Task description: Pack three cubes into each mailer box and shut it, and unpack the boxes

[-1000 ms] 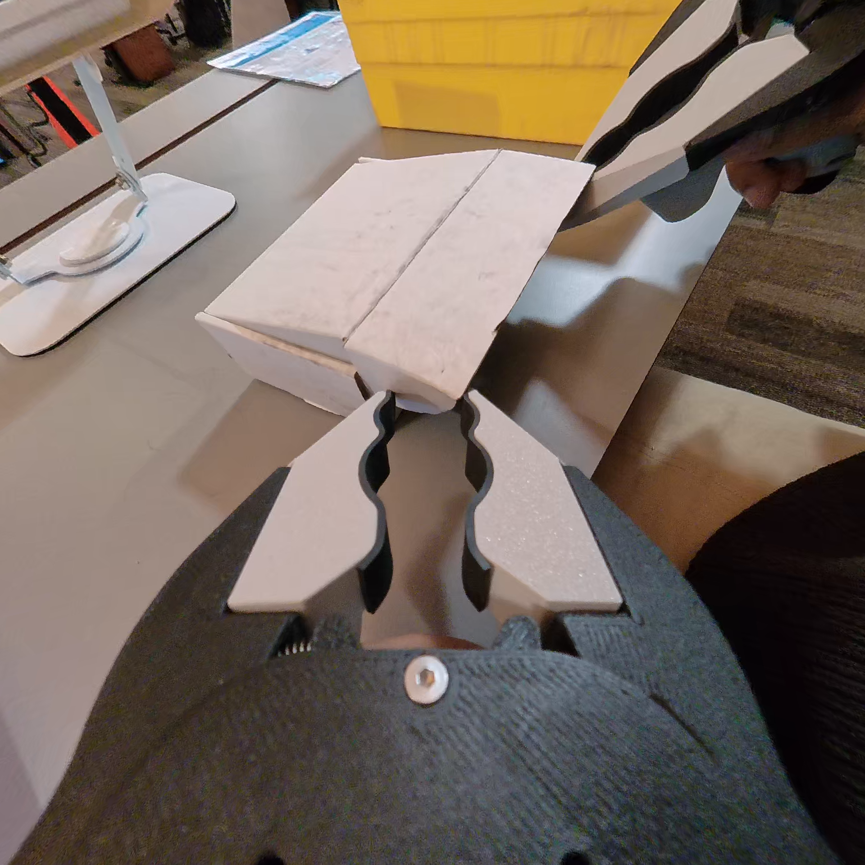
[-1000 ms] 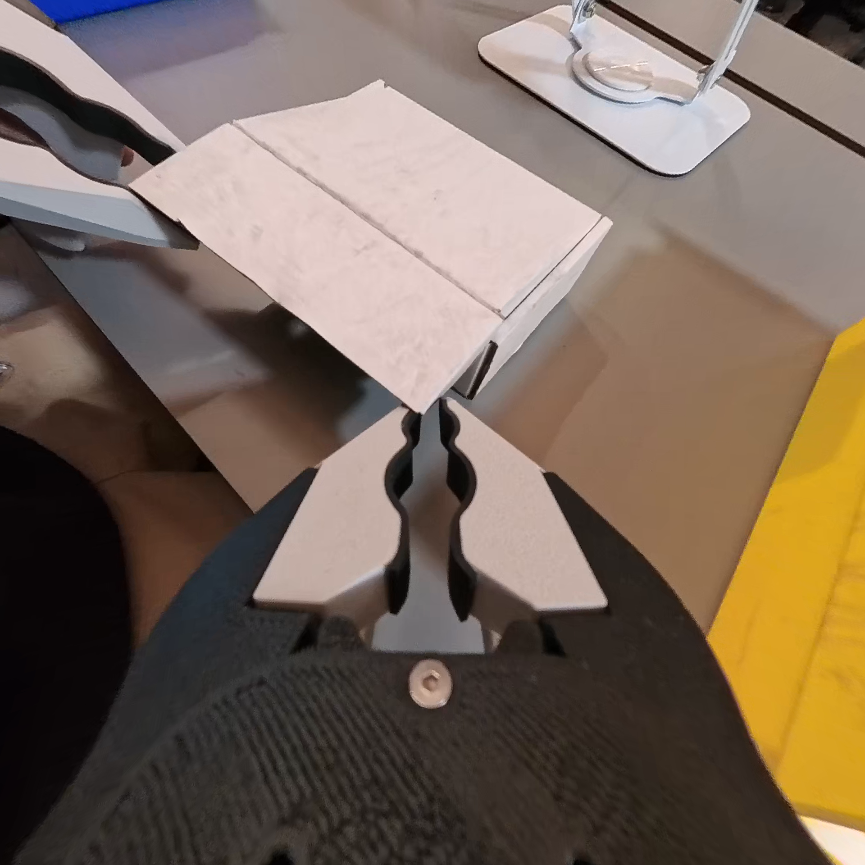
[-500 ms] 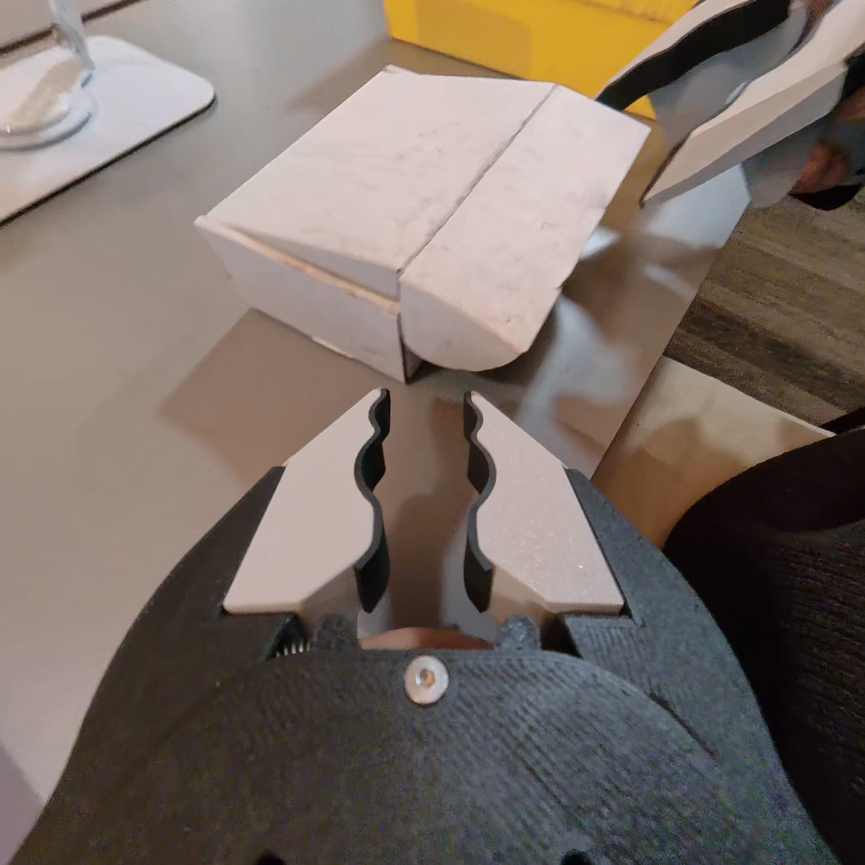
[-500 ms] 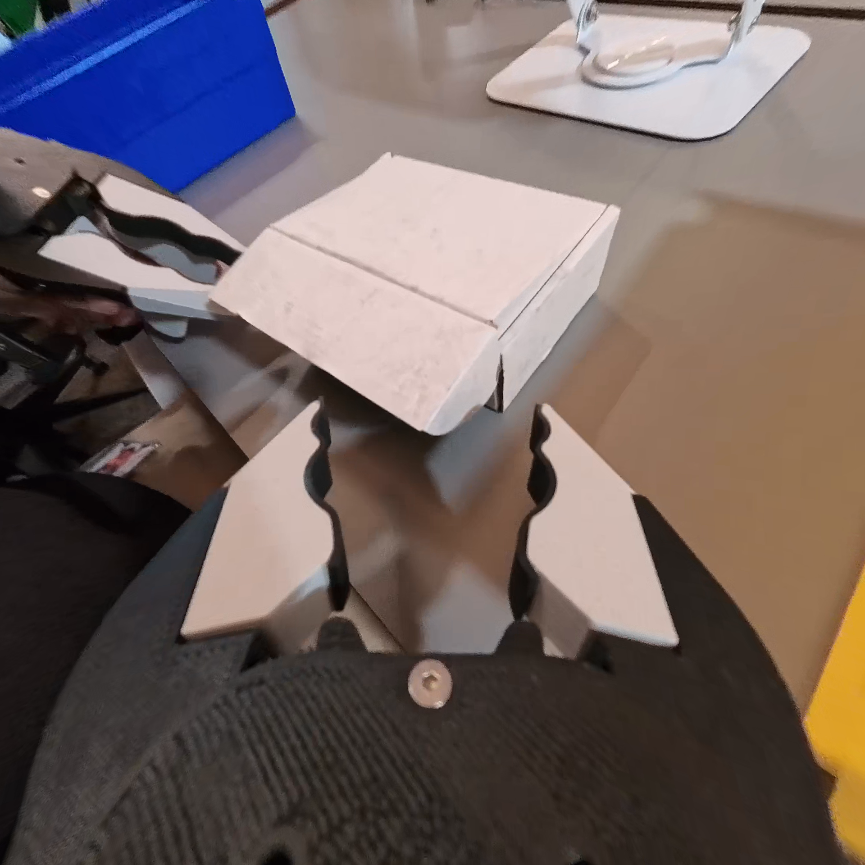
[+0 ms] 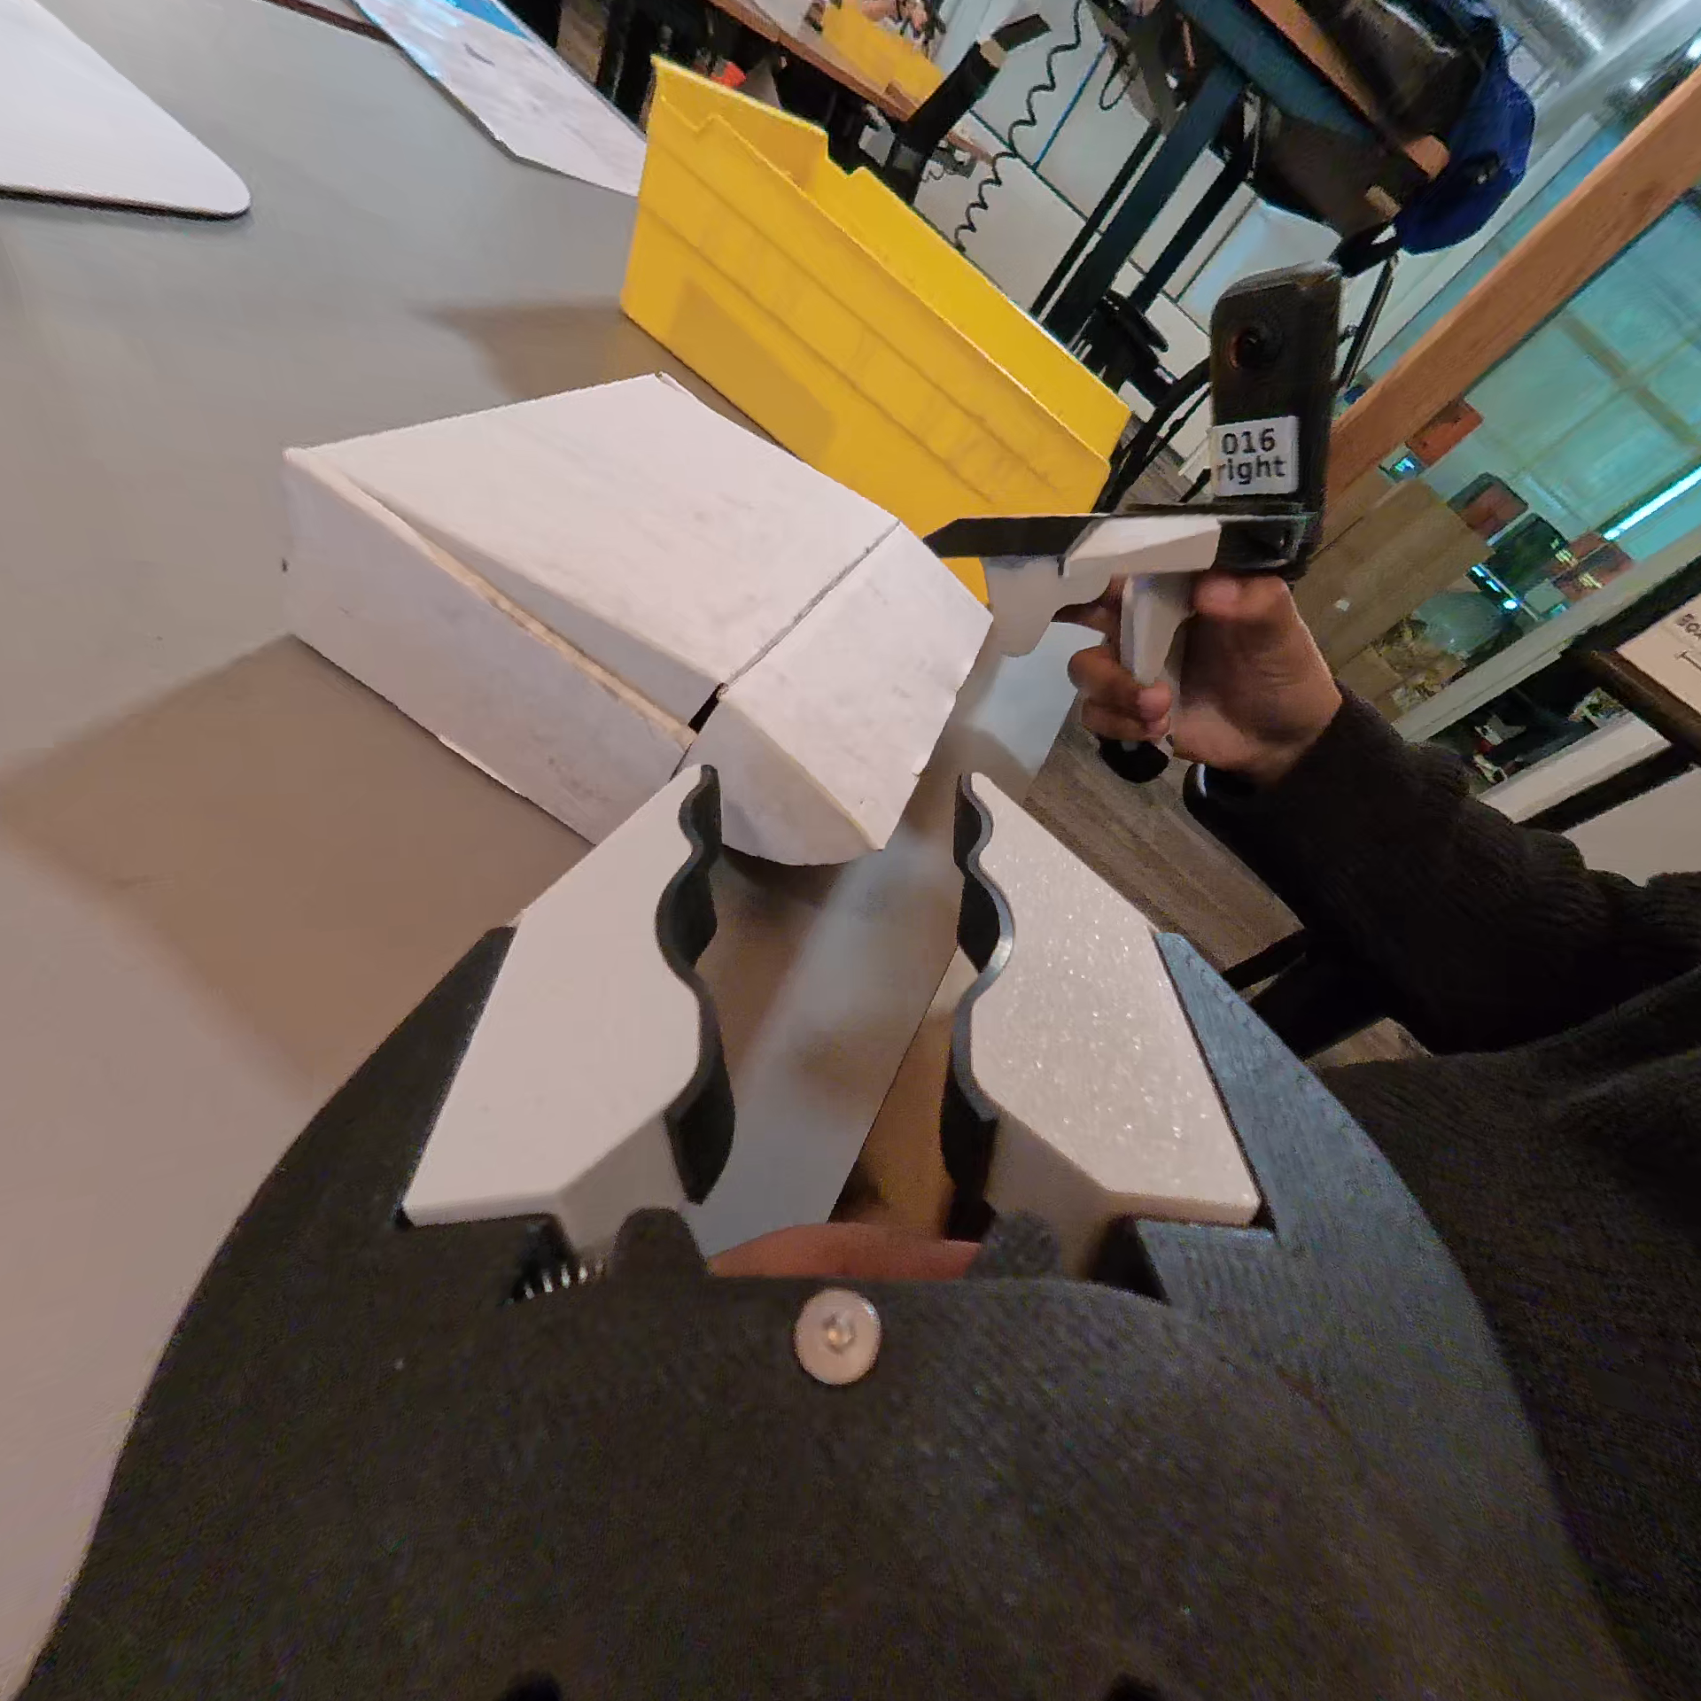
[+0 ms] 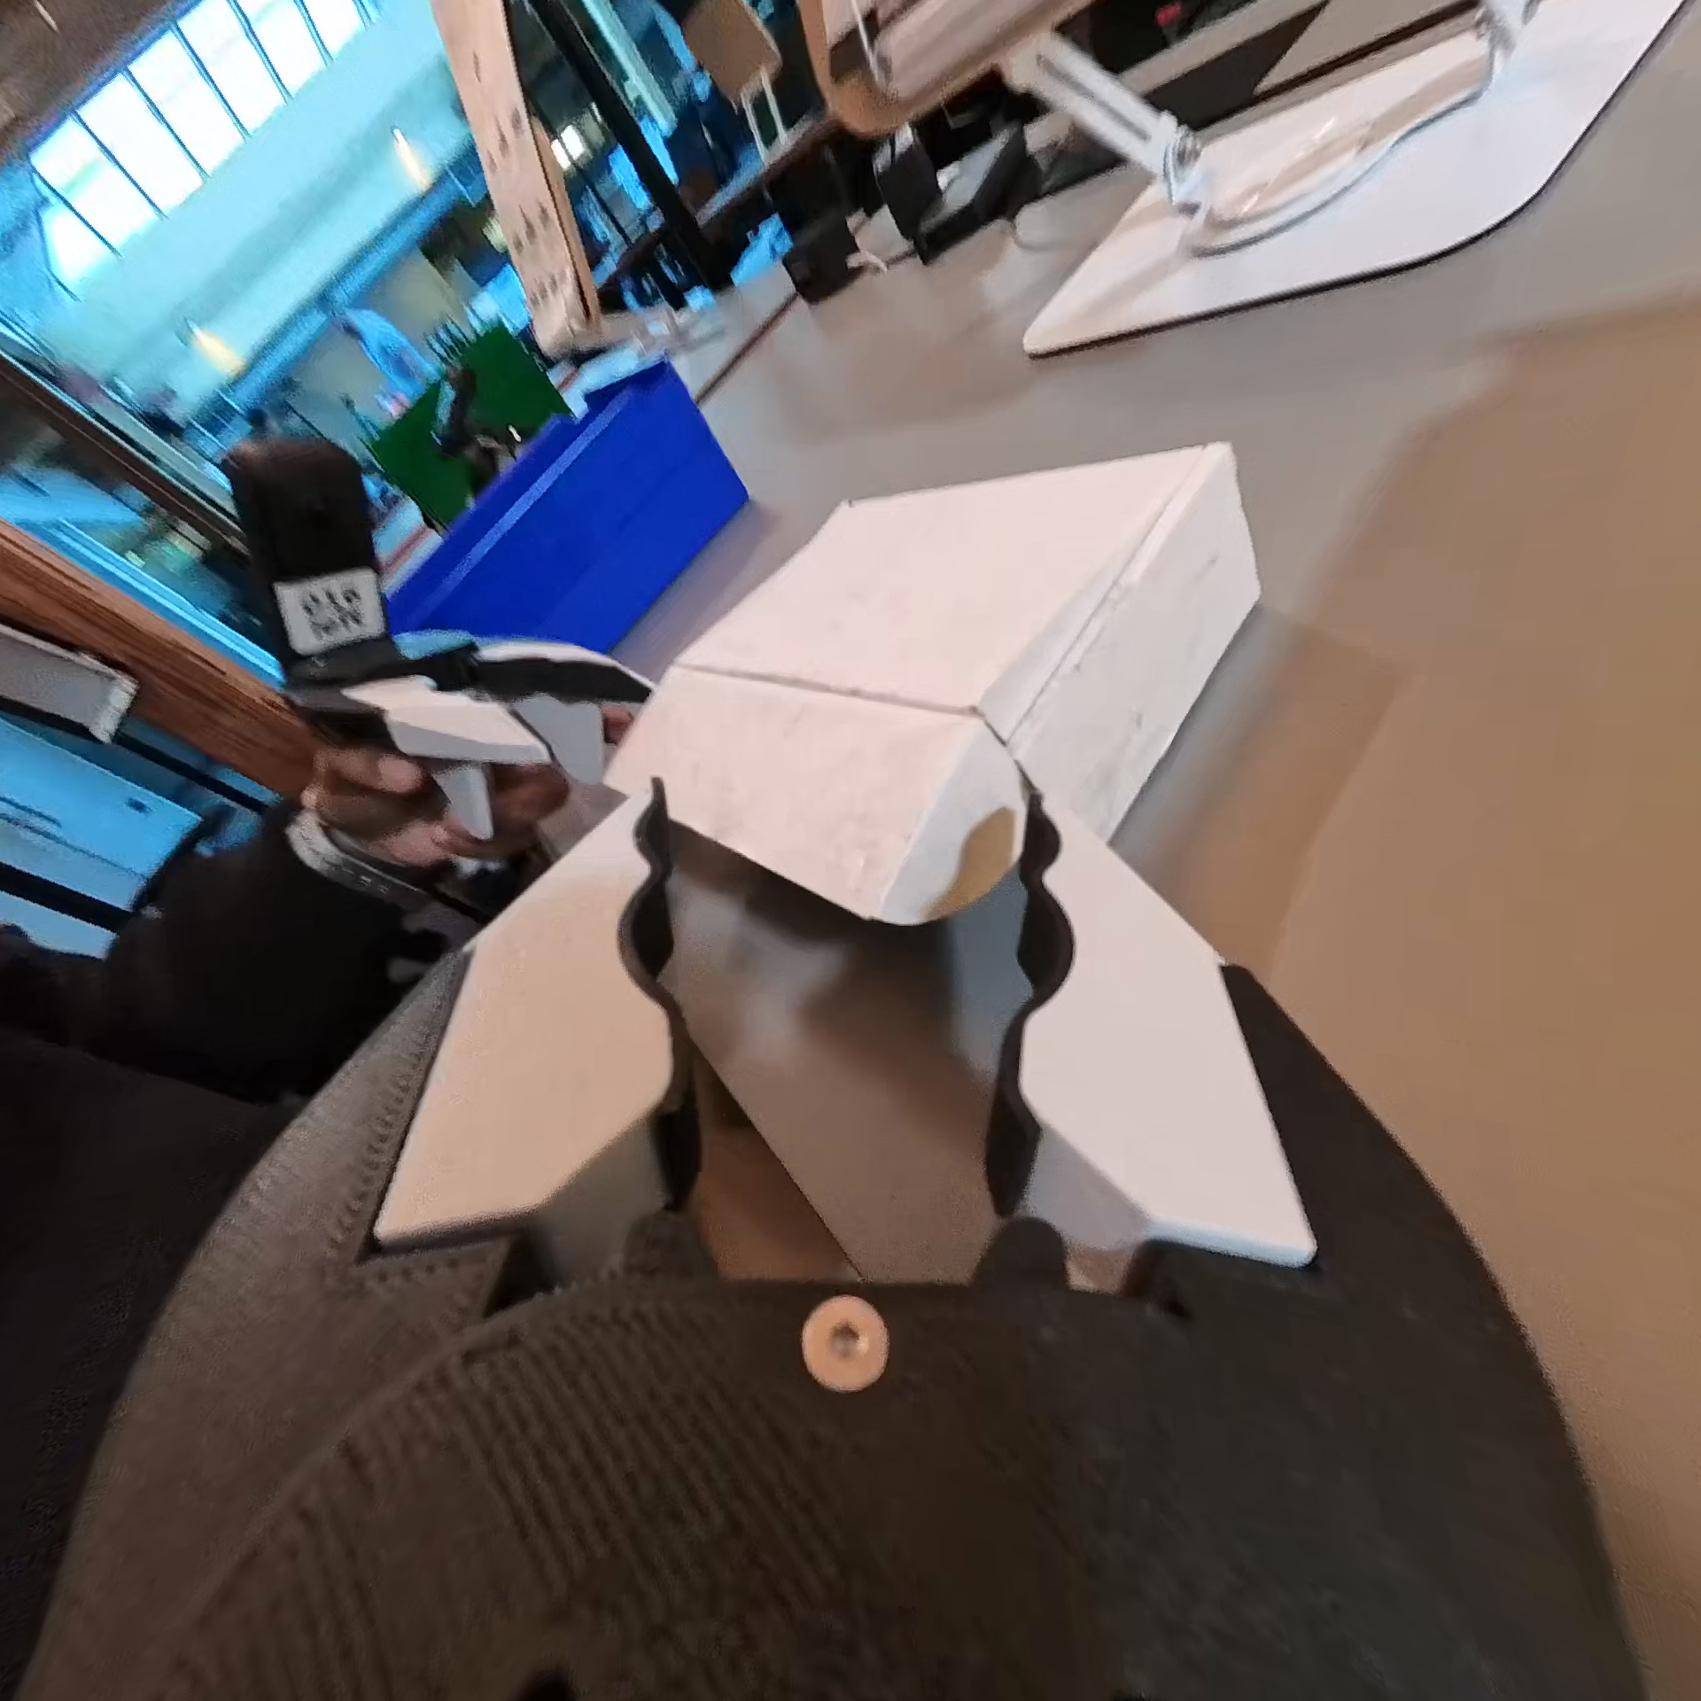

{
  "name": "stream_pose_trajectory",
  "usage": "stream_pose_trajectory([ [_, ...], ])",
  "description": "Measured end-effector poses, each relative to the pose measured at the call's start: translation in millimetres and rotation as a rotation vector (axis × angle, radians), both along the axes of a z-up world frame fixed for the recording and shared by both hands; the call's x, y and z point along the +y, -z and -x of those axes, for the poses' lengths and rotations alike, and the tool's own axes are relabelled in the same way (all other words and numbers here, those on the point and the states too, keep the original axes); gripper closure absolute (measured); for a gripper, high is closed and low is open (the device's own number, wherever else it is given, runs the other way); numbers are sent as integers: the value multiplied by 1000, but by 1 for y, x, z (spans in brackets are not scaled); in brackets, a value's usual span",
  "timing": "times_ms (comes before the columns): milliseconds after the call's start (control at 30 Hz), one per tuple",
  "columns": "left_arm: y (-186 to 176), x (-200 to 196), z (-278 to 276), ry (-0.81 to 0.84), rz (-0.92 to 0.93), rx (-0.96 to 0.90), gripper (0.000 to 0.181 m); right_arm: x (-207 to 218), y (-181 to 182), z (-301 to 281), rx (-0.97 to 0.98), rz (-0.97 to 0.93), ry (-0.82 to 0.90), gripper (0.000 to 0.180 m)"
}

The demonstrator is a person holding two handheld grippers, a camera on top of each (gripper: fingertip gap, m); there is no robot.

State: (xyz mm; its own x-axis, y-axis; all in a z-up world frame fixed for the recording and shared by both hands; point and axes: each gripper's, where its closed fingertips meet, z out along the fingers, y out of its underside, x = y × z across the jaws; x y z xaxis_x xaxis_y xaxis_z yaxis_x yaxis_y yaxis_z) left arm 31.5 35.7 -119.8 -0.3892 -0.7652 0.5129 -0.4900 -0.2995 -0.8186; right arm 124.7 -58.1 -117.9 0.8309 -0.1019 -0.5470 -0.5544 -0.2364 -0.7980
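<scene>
One white mailer box [image 5: 589, 589] sits on the grey table [image 5: 184, 387] near the table's front edge, between the two grippers. Its lid lies down over the body but is not tucked: the front flap [image 5: 838, 727] juts past the box's front wall and slopes downward, with a crease line across the lid where the flap begins. In the right wrist view the same mailer box [image 6: 966, 635] shows its flap [image 6: 828, 792] hanging free above the table, the rounded corner tab just at the tips of the near fingers.

Left gripper [image 5: 833, 810]: jaws spread apart with nothing between them, tips just in front of the flap's lower edge; whether they touch the card cannot be told. From the other side the left gripper [image 6: 589, 686] appears held in a hand [image 6: 405, 801], level with the flap's far edge.

Right gripper [image 6: 842, 819]: jaws wide apart, empty, the flap's edge lying in line with the gap between the tips. In the left wrist view the right gripper [image 5: 1003, 543] is held by a hand [image 5: 1215, 681] in a dark sleeve, its fingers pointing at the far end of the flap, close to it.

Beyond the box stand a yellow bin [image 5: 828, 313] on one side and a blue bin [image 6: 580, 543] on the other. A white stand base [image 6: 1335, 212] rests farther back on the table.
</scene>
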Motion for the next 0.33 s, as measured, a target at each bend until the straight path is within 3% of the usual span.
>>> stream_pose_trajectory([
  [333,21,-12,-4,-22,-143,53,133,4,25,14,-201,180,-61,114],
])
